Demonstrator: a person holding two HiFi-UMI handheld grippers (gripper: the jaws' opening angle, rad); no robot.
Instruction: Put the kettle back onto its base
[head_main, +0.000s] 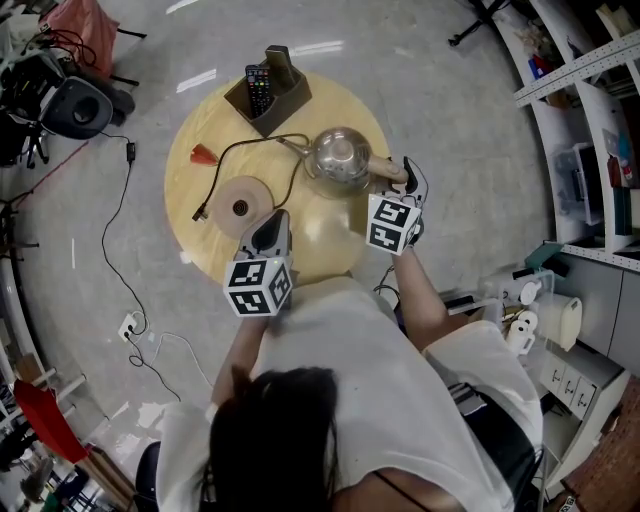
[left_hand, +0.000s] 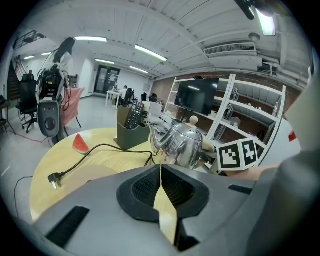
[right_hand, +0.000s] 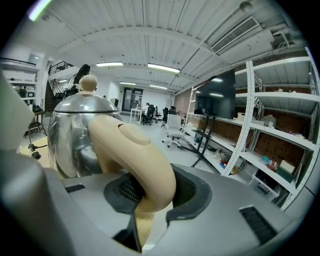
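Note:
A steel kettle (head_main: 340, 158) with a beige handle (head_main: 385, 168) stands on the round wooden table (head_main: 330, 245), to the right of its round tan base (head_main: 240, 205). My right gripper (head_main: 407, 176) is at the kettle's right side. In the right gripper view the handle (right_hand: 135, 160) fills the space between the jaws and both pads press on it, so the right gripper (right_hand: 147, 195) is shut on it. The kettle body (right_hand: 75, 135) is just ahead. My left gripper (head_main: 274, 220) is shut and empty over the table's near edge, beside the base (left_hand: 86, 174). The kettle (left_hand: 185, 145) lies ahead of it to the right.
A black cord runs from the base to a plug (head_main: 198, 213) at the table's left. A dark holder (head_main: 265, 92) with a remote stands at the far edge, and a red watermelon-slice toy (head_main: 204, 154) lies at the left. Shelving (head_main: 590, 130) stands to the right.

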